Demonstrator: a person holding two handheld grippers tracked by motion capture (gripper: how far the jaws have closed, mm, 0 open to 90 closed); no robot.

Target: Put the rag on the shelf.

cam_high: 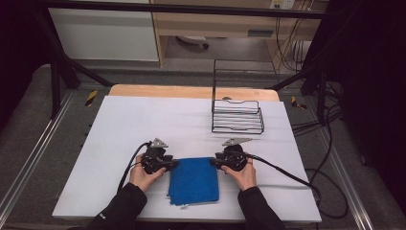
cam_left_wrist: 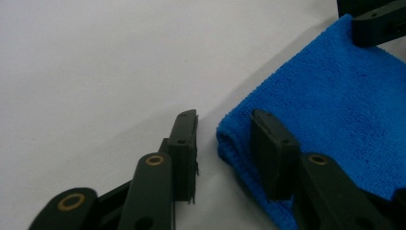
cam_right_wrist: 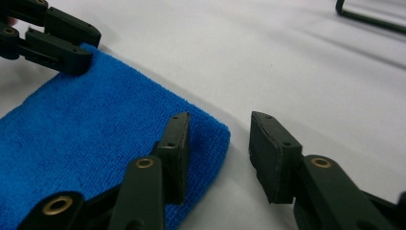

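Folded blue microfiber cloth lies flat near the front edge of the white tabletop, about mid-width, long axis running front to back. I've got one gripper at each far corner. My left gripper has its jaws apart, straddling the cloth's far-left corner: one jaw over the fabric, the other on bare table beside the fold. My right gripper mirrors that at the far-right corner, also parted, nothing held. Both equally near. Judgement: pinch both corners next. Wire rack sits well apart toward the far right.
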